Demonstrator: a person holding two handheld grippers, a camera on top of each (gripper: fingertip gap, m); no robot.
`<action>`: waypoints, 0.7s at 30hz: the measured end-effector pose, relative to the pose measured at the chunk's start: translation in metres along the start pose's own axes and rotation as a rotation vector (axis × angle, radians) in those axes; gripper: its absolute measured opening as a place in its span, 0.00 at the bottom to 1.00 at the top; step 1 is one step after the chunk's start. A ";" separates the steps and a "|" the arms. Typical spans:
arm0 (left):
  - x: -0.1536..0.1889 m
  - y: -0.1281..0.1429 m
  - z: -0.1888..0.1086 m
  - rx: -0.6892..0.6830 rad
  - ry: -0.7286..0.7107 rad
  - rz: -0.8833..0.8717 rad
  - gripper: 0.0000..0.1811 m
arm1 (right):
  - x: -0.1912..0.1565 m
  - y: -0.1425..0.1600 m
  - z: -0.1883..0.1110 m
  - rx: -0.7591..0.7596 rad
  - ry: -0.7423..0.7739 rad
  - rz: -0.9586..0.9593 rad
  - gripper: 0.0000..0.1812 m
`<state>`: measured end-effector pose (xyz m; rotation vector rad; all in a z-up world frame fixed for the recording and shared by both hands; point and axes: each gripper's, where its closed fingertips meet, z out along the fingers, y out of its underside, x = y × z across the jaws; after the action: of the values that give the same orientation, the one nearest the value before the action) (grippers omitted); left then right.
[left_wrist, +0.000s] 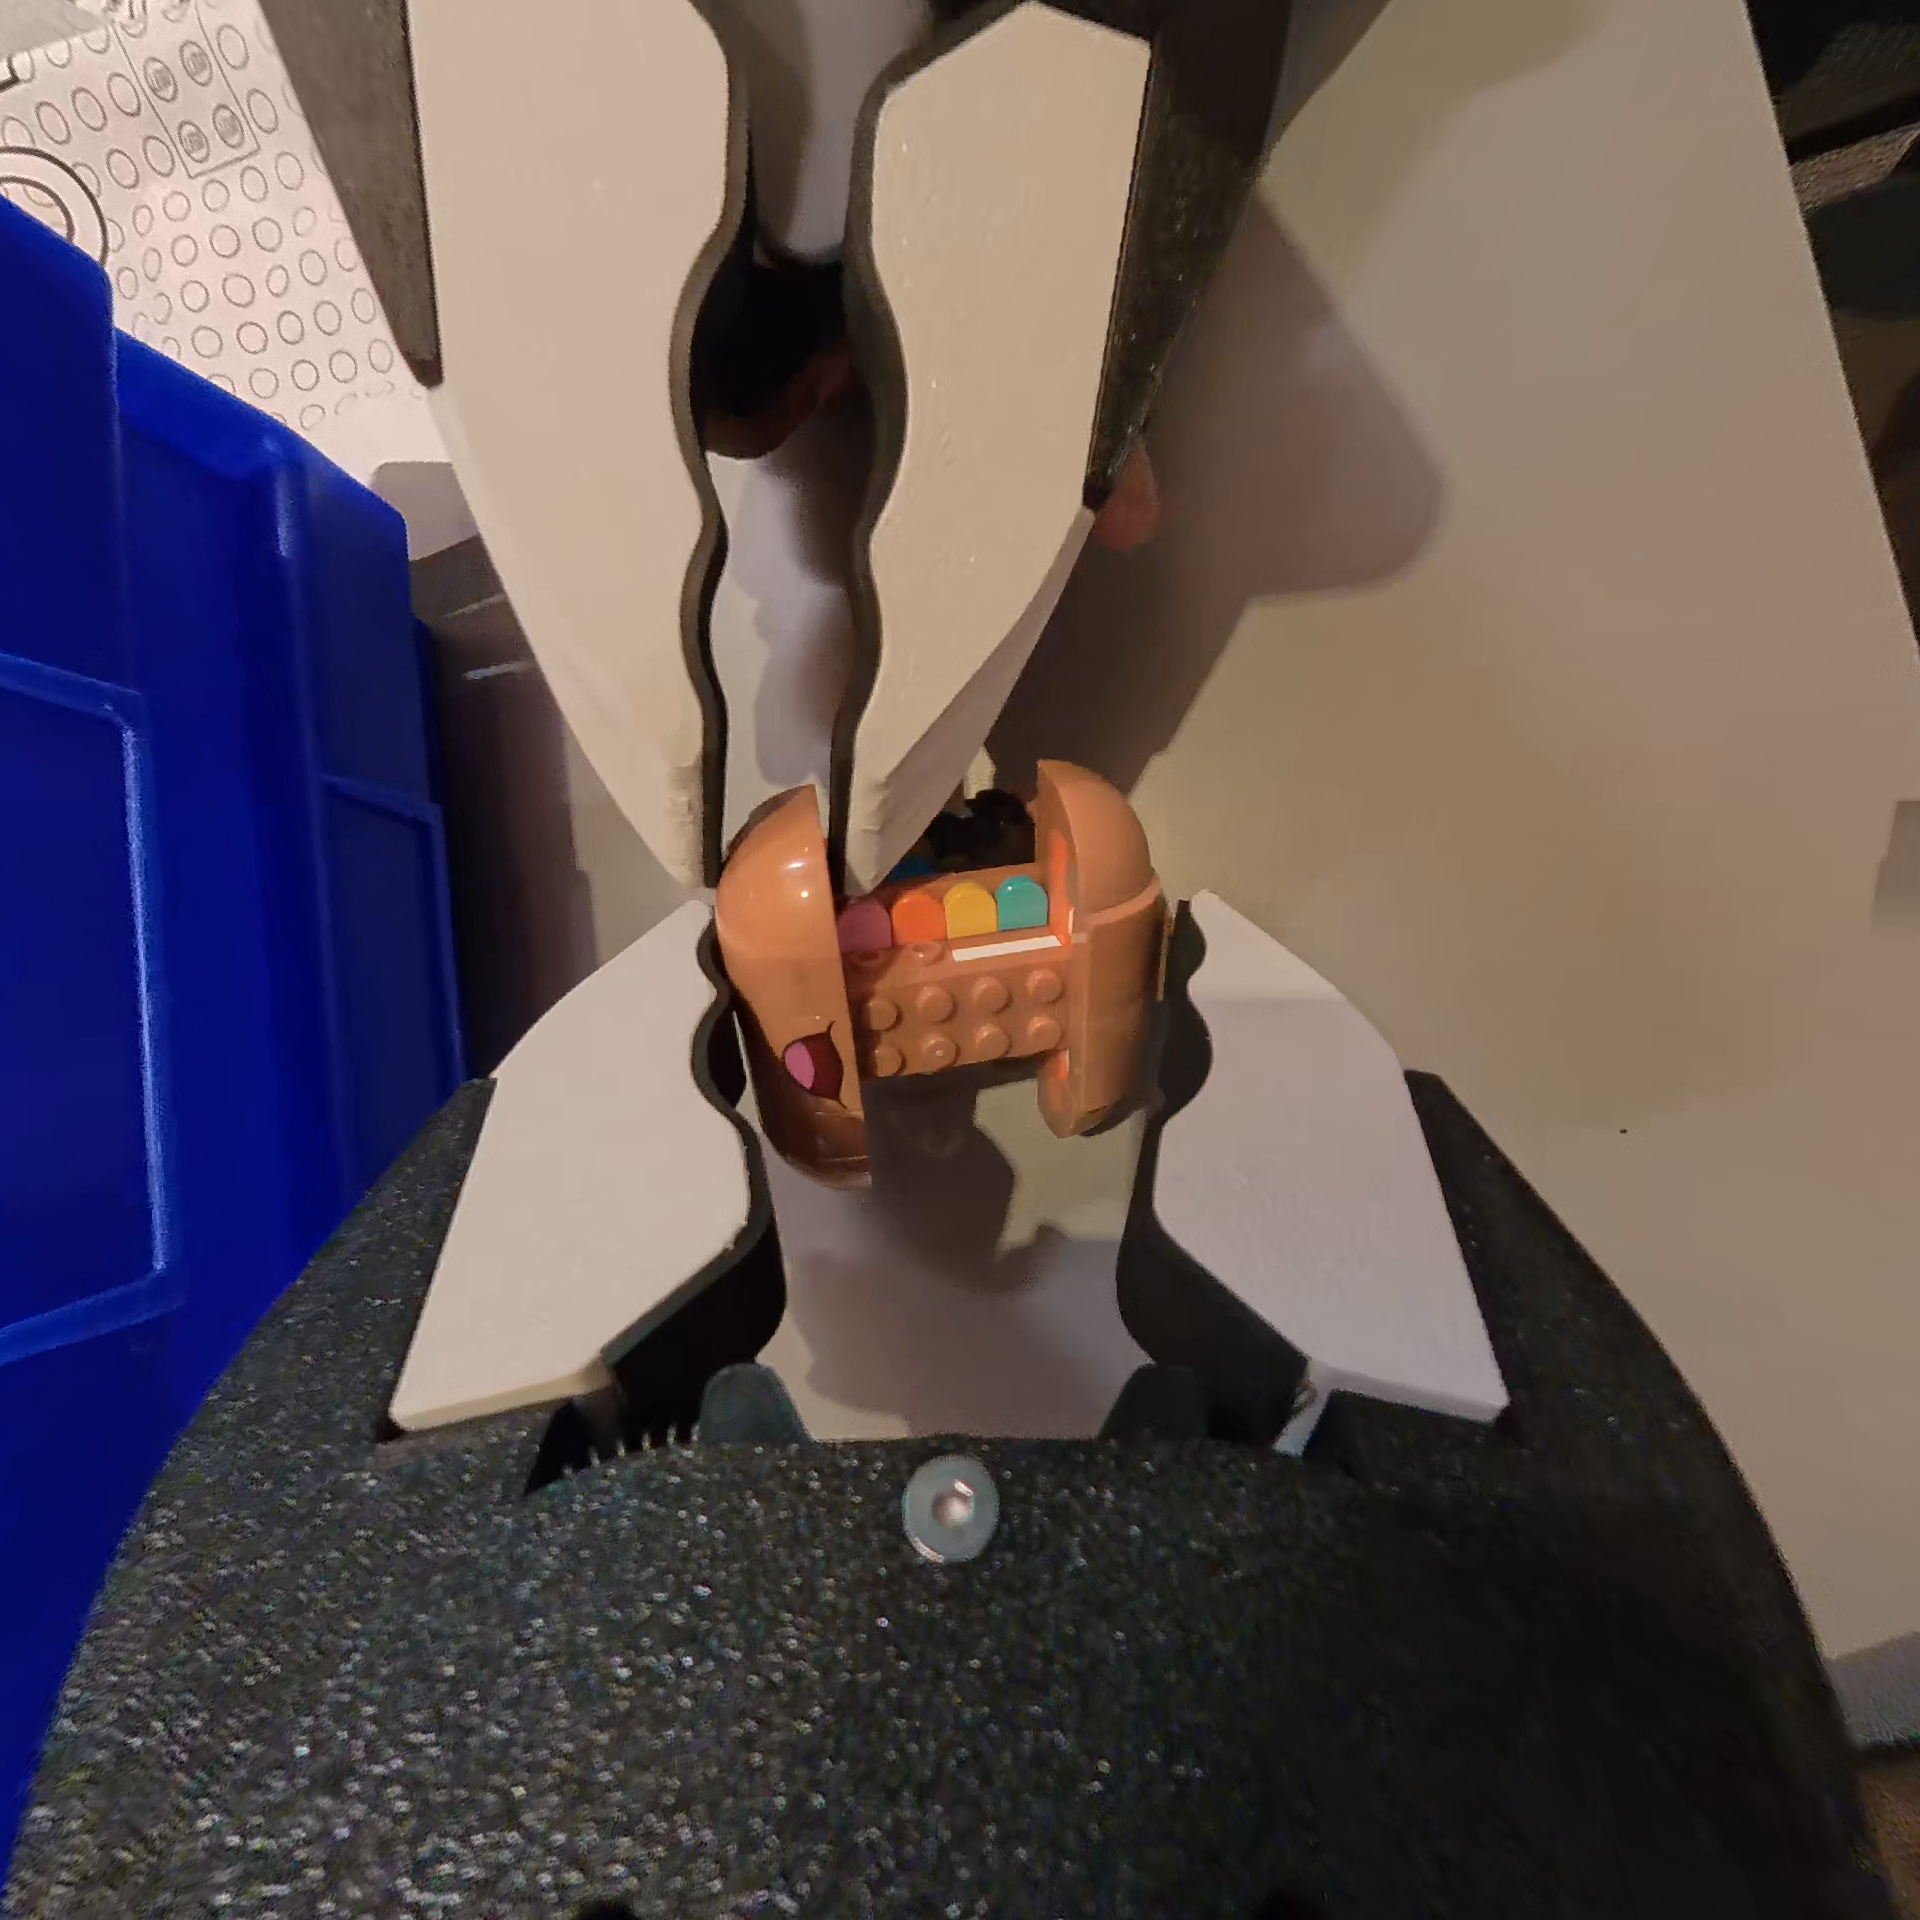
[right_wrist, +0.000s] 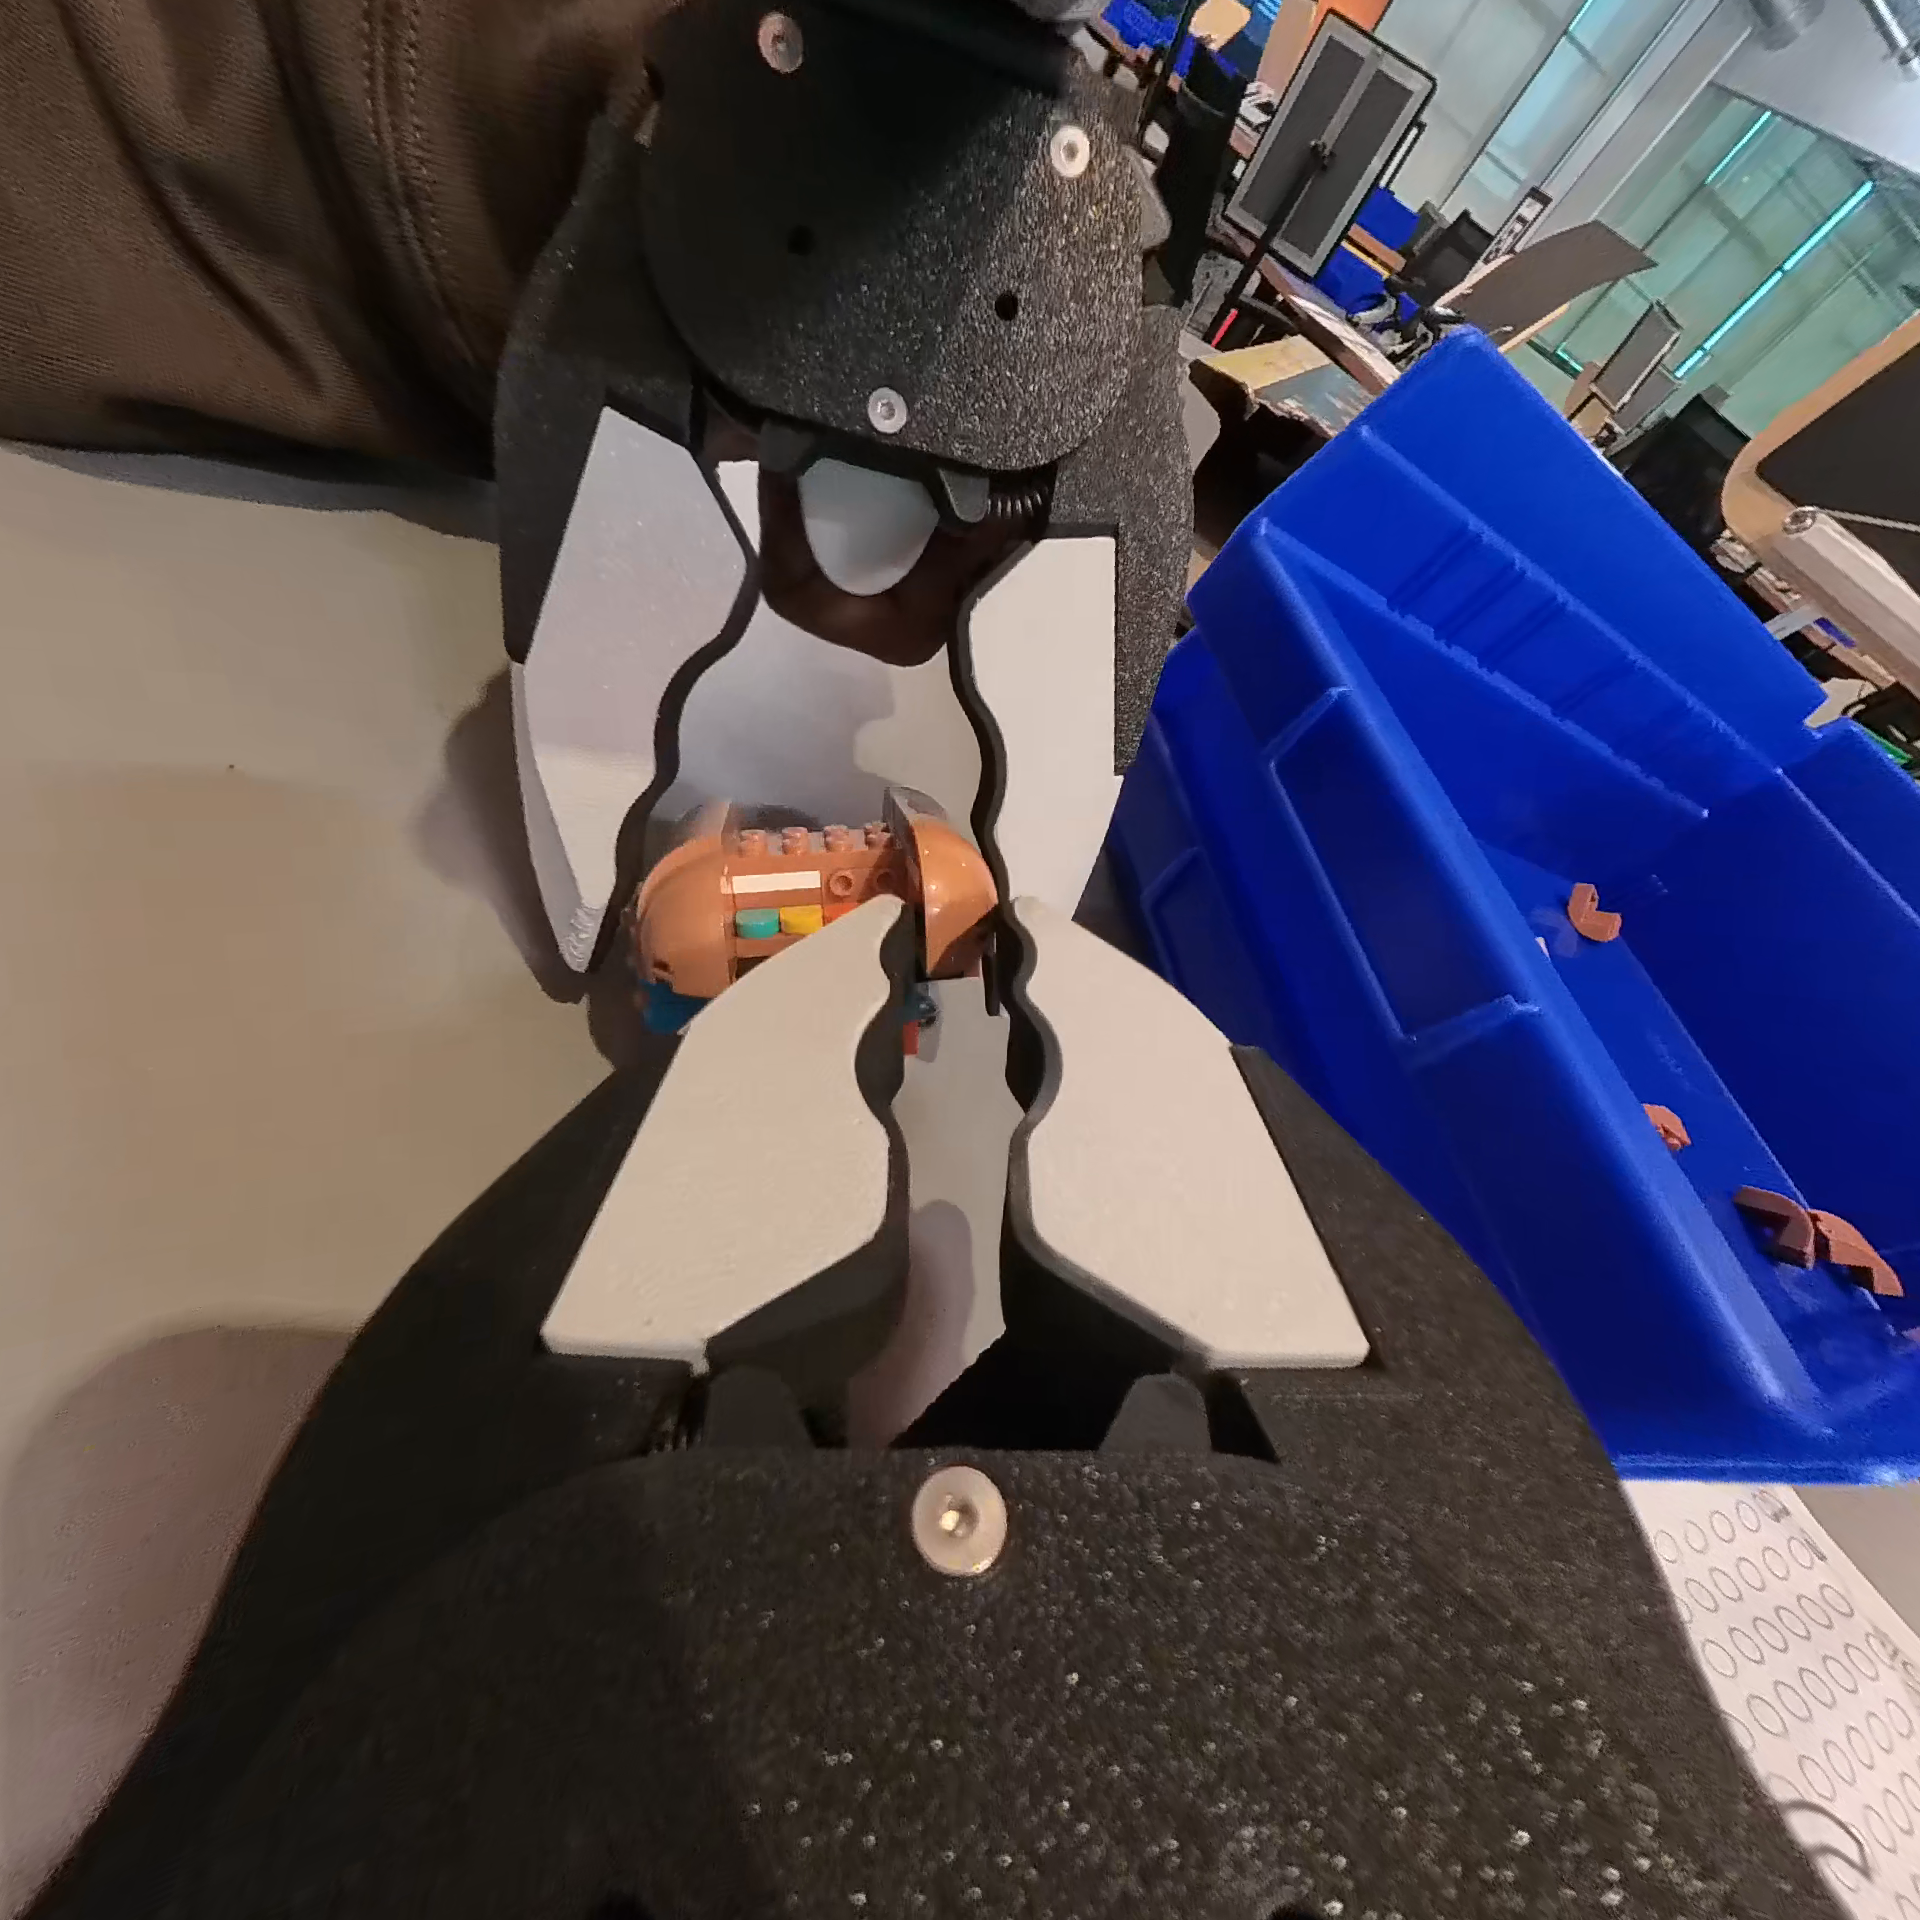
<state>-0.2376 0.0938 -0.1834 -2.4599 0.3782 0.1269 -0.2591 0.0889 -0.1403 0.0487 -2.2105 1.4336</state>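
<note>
A small tan brick model (left_wrist: 956, 1013) with rounded end shells and a row of coloured tiles hangs above the white table (left_wrist: 1558, 727). My left gripper (left_wrist: 945, 977) is shut on it, one finger on each end shell. My right gripper (left_wrist: 779, 831) comes in from above and pinches the rim of the left end shell (left_wrist: 774, 935). In the right wrist view, my right gripper (right_wrist: 958, 914) is shut on that same end shell (right_wrist: 951, 868) of the model (right_wrist: 769, 883). The left gripper (right_wrist: 795, 920) faces it from the far side and clamps both ends.
A blue plastic bin (right_wrist: 1455, 727) stands right of the grippers and holds several small brown pieces (right_wrist: 1808, 1236); the bin is at the left in the left wrist view (left_wrist: 208, 831). A white sheet printed with circles (right_wrist: 1787, 1662) lies by it. A person's brown sleeve (right_wrist: 208, 208) is behind. Left tips to right tips: about 4 centimeters.
</note>
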 end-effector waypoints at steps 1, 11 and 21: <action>0.000 0.000 0.000 0.006 0.001 -0.002 0.44 | 0.000 0.000 -0.001 -0.002 0.001 -0.006 0.08; -0.002 0.002 0.001 0.030 0.015 -0.047 0.42 | 0.000 0.016 -0.003 -0.086 0.004 -0.025 0.08; 0.001 -0.002 0.004 0.005 -0.013 0.044 0.42 | -0.009 0.015 -0.006 -0.123 -0.027 -0.143 0.18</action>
<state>-0.2365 0.0976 -0.1860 -2.4458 0.4266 0.1600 -0.2533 0.0984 -0.1551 0.1815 -2.2626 1.2255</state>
